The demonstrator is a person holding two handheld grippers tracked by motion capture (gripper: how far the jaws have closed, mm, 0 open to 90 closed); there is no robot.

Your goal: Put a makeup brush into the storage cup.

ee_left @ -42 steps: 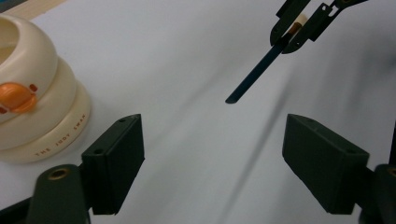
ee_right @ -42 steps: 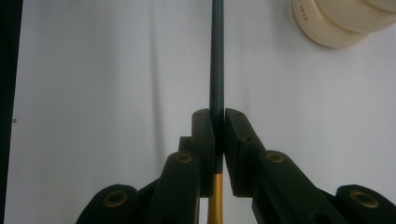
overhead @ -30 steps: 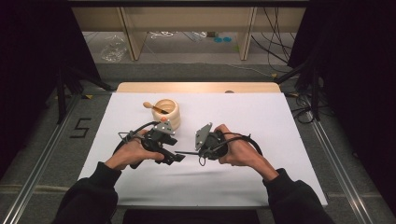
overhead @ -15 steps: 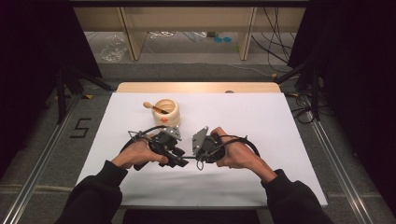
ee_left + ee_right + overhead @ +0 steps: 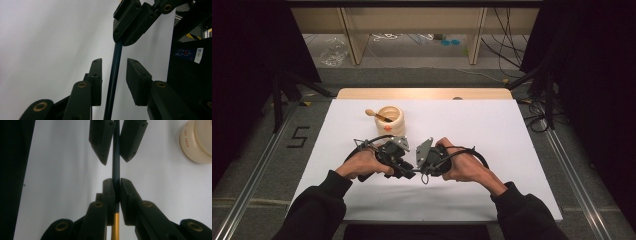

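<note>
A thin dark-blue rod (image 5: 116, 152) with a yellow lower section, perhaps a pen or brush handle, runs straight up between the two grippers above the white surface (image 5: 492, 135), near its front middle. In the right gripper view the right gripper (image 5: 115, 191) has its jaws pressed together on the rod, pinching it where the blue meets the yellow, and the other gripper's jaws stand farther up the same rod on both sides of it. In the left gripper view the left gripper (image 5: 113, 80) has its jaws spread, with the rod (image 5: 113, 75) passing between them clear of both pads, while the far gripper clamps the rod's upper end. From the high view the left gripper (image 5: 404, 167) and right gripper (image 5: 424, 167) meet nose to nose, each held in a hand, the left hand (image 5: 362, 164) and the right hand (image 5: 467, 165) with dark sleeves behind. Just beyond them stands a cream-coloured ribbed cup (image 5: 390, 120) holding a wooden-ended stick that leans to its left; the same cup (image 5: 197, 140) shows at the upper right of the right gripper view, with small lettering on its rim.
</note>
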